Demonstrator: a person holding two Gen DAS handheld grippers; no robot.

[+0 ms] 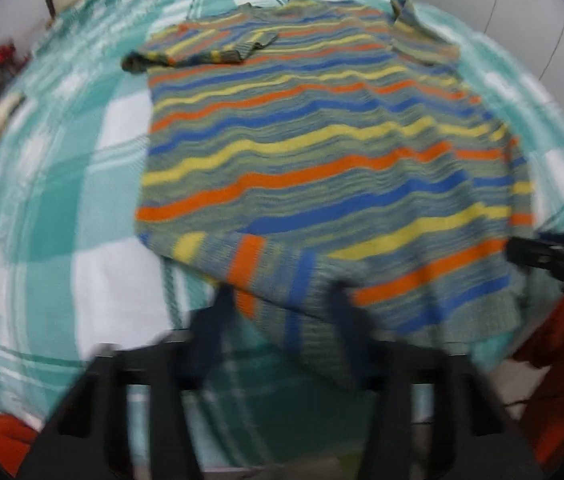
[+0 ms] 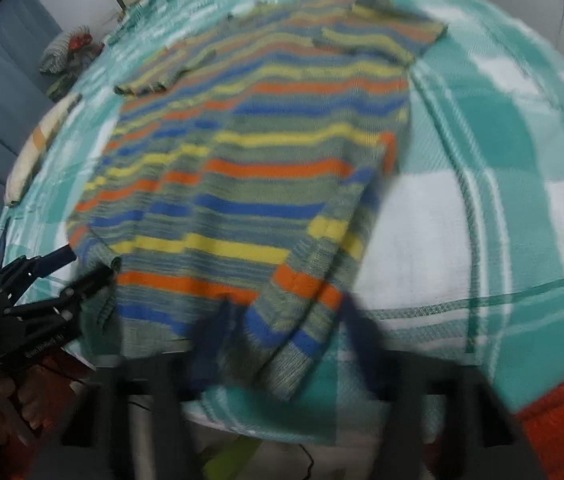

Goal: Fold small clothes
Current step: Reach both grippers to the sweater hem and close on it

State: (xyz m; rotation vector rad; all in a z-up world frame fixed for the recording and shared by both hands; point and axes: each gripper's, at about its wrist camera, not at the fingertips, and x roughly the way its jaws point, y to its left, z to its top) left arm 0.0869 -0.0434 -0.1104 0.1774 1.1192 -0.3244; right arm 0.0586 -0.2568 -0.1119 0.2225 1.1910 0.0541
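Striped sweater (image 1: 322, 152) fills the checked bedspread (image 1: 61, 208), pillows (image 2: 29, 160) far left; both claws, left gripper (image 1: 282, 312) and right gripper (image 2: 286, 320), straddle its turned-up near hem, grip too blurred to tell.

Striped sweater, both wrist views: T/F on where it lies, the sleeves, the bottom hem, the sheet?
1. The sweater lies spread on a checked sheet. True.
2. The sheet is plain red. False: teal and white checks.
3. Both sleeves are folded in over the body. True.
4. The bottom hem lies flat all along. False: its corners are turned up near the left hand-held gripper and right hand-held gripper.
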